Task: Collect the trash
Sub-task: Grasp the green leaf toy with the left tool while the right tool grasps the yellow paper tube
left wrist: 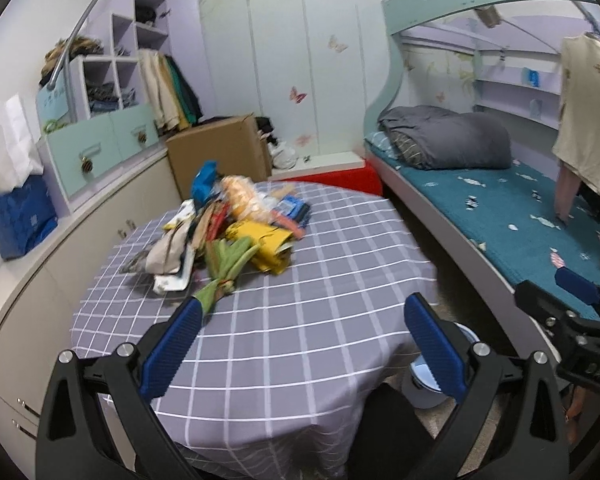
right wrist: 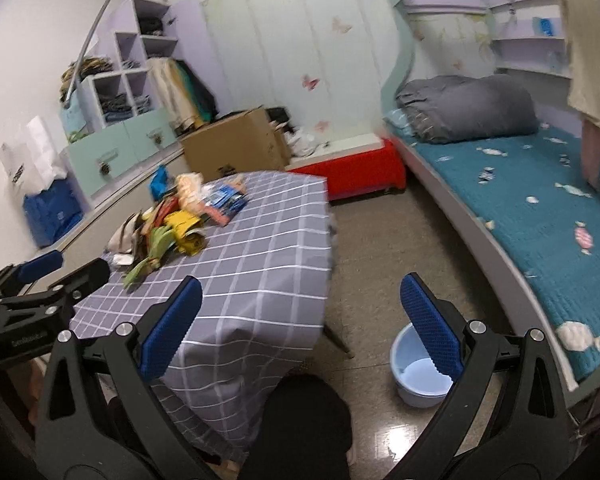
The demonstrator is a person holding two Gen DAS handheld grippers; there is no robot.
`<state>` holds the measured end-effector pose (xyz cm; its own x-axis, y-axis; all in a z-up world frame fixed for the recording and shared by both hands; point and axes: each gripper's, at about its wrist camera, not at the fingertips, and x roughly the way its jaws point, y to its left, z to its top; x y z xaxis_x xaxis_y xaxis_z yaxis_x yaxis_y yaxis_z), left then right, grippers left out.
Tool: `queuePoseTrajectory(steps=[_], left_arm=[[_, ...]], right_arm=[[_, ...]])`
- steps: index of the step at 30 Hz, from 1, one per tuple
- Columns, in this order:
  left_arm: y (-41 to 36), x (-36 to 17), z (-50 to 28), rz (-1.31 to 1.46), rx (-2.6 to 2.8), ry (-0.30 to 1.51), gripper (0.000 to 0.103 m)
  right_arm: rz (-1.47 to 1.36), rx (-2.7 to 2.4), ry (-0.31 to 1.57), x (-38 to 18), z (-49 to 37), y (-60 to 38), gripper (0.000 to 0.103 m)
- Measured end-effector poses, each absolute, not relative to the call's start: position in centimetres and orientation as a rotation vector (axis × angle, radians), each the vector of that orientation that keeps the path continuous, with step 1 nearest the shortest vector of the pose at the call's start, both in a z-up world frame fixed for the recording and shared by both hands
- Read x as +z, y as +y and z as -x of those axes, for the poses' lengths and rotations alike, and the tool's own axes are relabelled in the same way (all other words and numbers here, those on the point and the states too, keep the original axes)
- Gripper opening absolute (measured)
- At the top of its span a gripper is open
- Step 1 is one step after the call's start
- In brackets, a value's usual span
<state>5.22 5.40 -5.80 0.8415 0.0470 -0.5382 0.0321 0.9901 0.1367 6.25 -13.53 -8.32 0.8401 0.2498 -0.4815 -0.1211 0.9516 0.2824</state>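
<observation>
Left hand-held gripper (left wrist: 302, 312): jaws spread wide, empty, above the near part of the bench (left wrist: 320, 280) with its grey checked cloth. Right hand-held gripper (right wrist: 300, 294): jaws spread wide, empty, over the bench's right edge and the floor. Pile of trash wrappers (left wrist: 228, 232): centre-left of the left wrist view, on the bench's far left part. Light blue bucket (right wrist: 414, 368): on the floor, lower right of the right wrist view, between bench and bed (right wrist: 540, 208).
</observation>
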Motion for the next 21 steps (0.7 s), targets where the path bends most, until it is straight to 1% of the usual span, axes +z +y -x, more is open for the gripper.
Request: queuePoseTrajectory(steps=[5, 11, 21], left_arm=[[10.8, -7.6, -7.9, -0.102, 0.083, 0.632, 0.099], [17.3, -10.1, -11.4, 0.058, 0.031, 0.753, 0.099], [18.7, -11.6, -15.2, 0.018, 0.018, 0.787, 0.098]], right_arm=[[-0.189, 0.247, 0.577, -9.1, -9.0, -10.2, 0.097], [-0.124, 0.284, 0.645, -10.8, -13.2, -5.4, 0.097], [-0.123, 0.341, 0.712, -11.8, -18.0, -1.0, 0.097]])
